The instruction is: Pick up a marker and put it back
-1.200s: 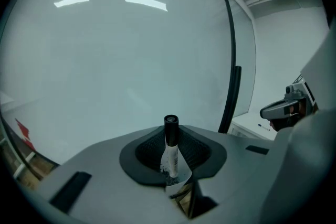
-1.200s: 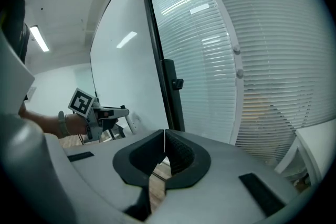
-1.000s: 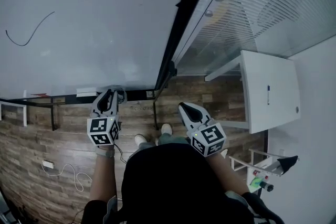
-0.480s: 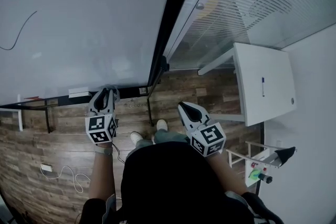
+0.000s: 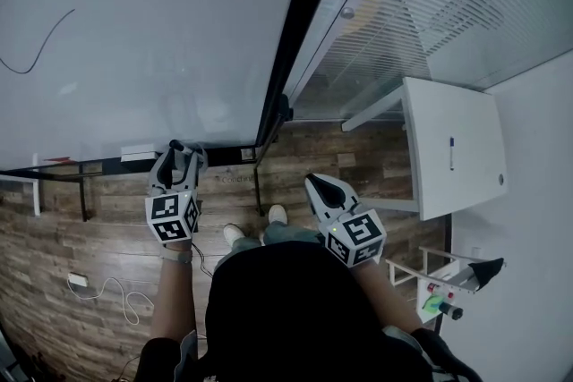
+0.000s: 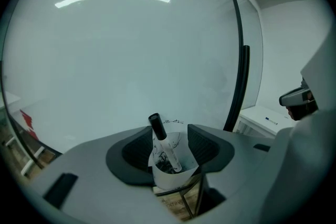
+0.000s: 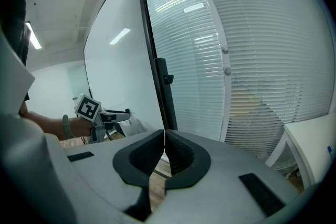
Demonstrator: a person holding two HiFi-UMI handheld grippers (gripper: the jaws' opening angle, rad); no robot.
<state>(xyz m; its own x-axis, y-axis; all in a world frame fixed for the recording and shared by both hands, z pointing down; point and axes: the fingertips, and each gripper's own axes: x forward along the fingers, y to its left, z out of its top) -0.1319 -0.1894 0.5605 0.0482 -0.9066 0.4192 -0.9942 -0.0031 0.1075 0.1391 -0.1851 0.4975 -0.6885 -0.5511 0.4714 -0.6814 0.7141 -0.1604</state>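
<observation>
Below the whiteboard (image 5: 134,31), head view: held the left gripper (image 5: 182,158) up at the board's lower edge and the right gripper (image 5: 315,185) lower and well apart from it, over the wooden floor (image 5: 107,237).

Left gripper view: showed the jaws spread, one on each side of a white paper cup (image 6: 169,180). Found the marker (image 6: 164,148) standing in that cup, black cap up and leaning left, near both pads yet pinched by neither as far as could be told.

Right gripper view: pressed the jaws together with only a hairline gap and nothing between them. Faced the board's dark edge and the slatted blinds (image 7: 247,60).

Progress, as a judgement: either not yet picked up or already put back, with no way to tell which from these views. If the former, left to close on the barrel, lift clear of the cup, then lower back in.
</observation>
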